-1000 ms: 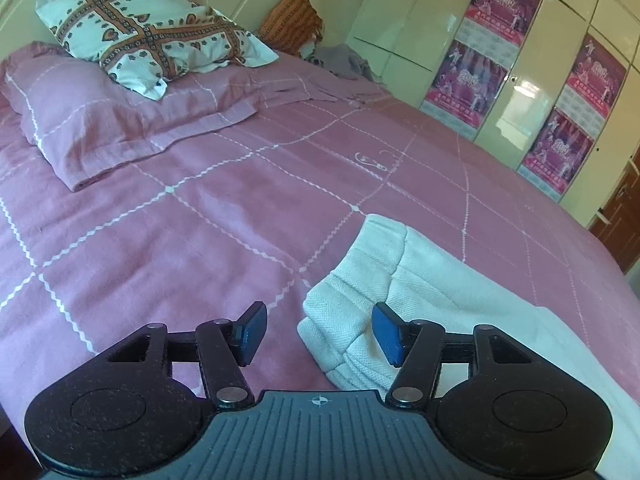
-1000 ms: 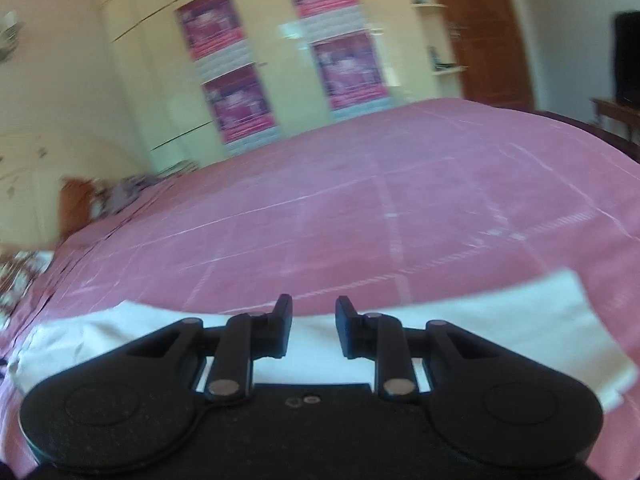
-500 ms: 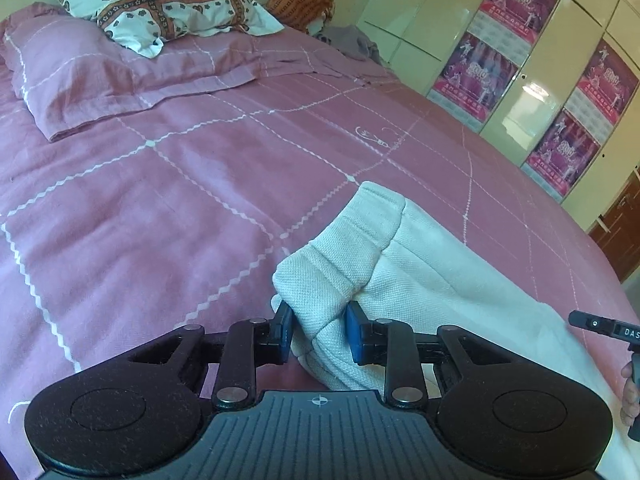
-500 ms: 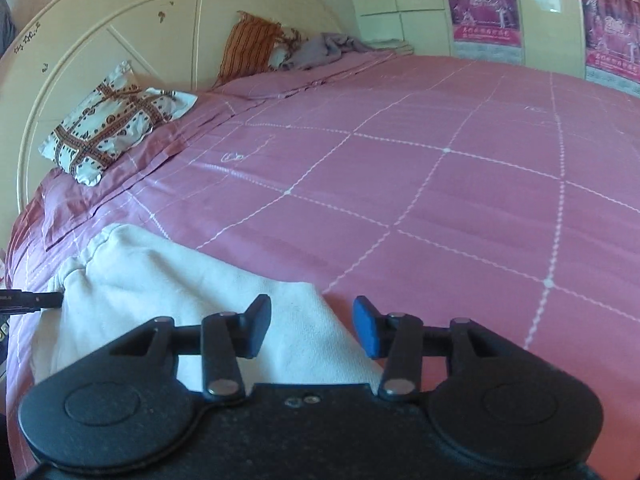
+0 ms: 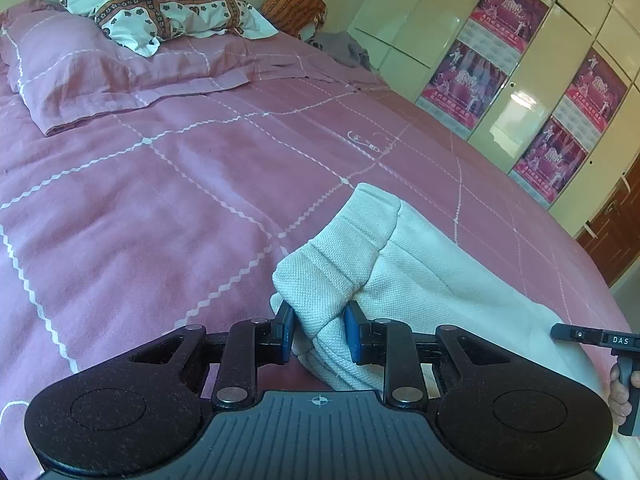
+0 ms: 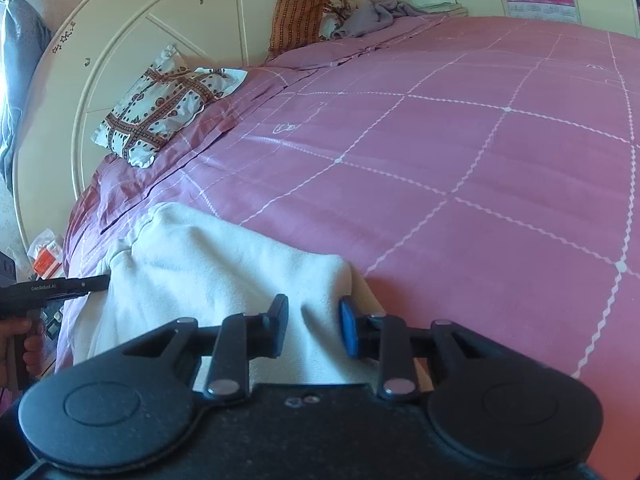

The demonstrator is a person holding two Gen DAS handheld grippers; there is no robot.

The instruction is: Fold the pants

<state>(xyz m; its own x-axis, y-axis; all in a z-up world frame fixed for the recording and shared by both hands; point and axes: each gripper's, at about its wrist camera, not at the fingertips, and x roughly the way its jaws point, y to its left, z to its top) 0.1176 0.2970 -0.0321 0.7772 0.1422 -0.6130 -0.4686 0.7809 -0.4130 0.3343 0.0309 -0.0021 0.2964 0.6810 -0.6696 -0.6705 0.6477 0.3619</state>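
Cream-white pants (image 5: 424,276) lie on the pink bedspread (image 5: 160,208). In the left wrist view my left gripper (image 5: 318,332) is shut on the ribbed waistband (image 5: 332,272), which bunches up between the blue pads. In the right wrist view the pants (image 6: 208,256) run leftward, and my right gripper (image 6: 313,326) is shut on a raised fold of the cloth near its right end. Each gripper shows at the edge of the other's view: the right one in the left wrist view (image 5: 592,338), the left one in the right wrist view (image 6: 56,286).
A patterned pillow (image 5: 152,4) and a pink pillow (image 5: 80,76) lie at the head of the bed by the round headboard (image 6: 160,20). An orange cushion (image 6: 298,16) and grey cloth (image 6: 384,10) sit further along. Wardrobe doors with posters (image 5: 500,48) stand beyond the bed.
My left gripper closed on the waistband and lifted it slightly. My right gripper swung round toward the headboard and narrowed from open onto a fold of the pants.
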